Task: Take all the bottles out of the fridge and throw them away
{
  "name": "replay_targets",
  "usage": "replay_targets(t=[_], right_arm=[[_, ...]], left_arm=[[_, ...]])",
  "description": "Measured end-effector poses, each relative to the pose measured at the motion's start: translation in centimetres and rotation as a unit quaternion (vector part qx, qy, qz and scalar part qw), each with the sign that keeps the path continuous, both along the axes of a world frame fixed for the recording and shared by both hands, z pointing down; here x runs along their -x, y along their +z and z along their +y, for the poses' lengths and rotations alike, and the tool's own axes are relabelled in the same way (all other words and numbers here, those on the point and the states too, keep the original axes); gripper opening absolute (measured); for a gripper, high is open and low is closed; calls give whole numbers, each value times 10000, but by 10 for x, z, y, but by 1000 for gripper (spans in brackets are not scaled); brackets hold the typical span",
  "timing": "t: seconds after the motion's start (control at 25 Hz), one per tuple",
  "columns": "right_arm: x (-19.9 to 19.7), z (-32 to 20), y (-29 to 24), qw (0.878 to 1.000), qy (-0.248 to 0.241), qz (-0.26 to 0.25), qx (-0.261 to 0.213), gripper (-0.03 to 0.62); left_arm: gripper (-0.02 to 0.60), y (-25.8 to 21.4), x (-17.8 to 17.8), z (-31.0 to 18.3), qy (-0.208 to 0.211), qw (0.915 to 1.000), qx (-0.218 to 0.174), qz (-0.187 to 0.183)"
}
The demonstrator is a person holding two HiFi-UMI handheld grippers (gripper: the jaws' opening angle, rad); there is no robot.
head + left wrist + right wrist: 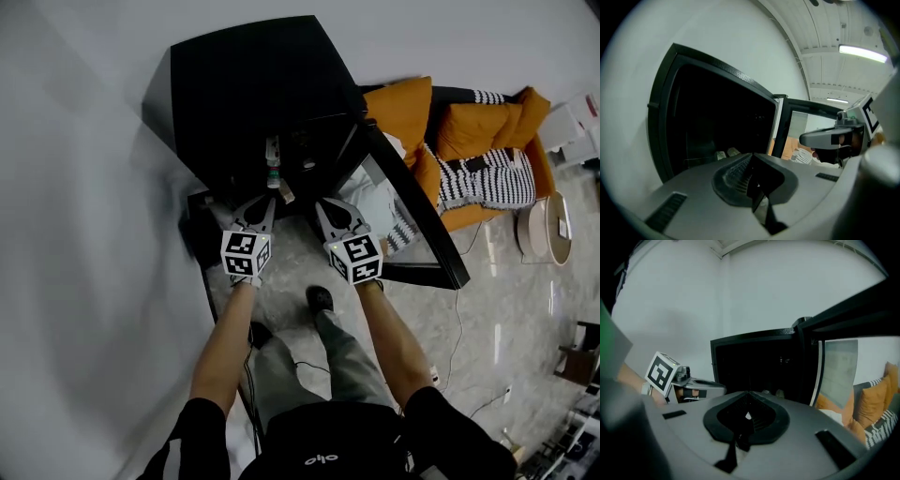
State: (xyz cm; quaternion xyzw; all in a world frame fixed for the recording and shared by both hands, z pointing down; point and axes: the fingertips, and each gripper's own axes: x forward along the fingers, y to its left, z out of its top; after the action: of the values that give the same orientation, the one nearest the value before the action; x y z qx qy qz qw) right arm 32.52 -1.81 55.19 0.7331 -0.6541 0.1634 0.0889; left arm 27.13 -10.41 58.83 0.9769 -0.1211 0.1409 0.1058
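A black fridge (253, 94) stands against the white wall with its glass door (412, 211) swung open to the right. Inside the dark opening a clear bottle with a green label (273, 161) shows, and bottle tops (725, 153) sit low in the left gripper view. My left gripper (266, 203) is shut and empty just in front of the opening. My right gripper (325, 205) is shut and empty beside it, near the door's hinge side. Each gripper shows in the other's view: the right gripper (806, 139), the left gripper (717, 389).
An orange sofa (469, 141) with striped cushions stands behind the open door. A round white stool (546, 228) is at the right. Cables (459, 328) lie on the pale tiled floor by the person's feet (320, 298).
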Motion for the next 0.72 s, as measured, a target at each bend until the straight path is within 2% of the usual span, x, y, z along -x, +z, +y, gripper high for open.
replay_targets(t=[0.24,0.44,0.72], right_arm=[[-13,-6,49,10000,31,-19,-12,9],[-16,-10,78,10000,-7,-37,16,9],[-19,-5,101,9999,-36,-90,84,9]], left_arm=[[0,46,-25,6,176,9997,-114,-131],[0,76,-28,-2,-23,9995,-195,-243],[177,118,-31,-32,-601,9960,-245,-620]])
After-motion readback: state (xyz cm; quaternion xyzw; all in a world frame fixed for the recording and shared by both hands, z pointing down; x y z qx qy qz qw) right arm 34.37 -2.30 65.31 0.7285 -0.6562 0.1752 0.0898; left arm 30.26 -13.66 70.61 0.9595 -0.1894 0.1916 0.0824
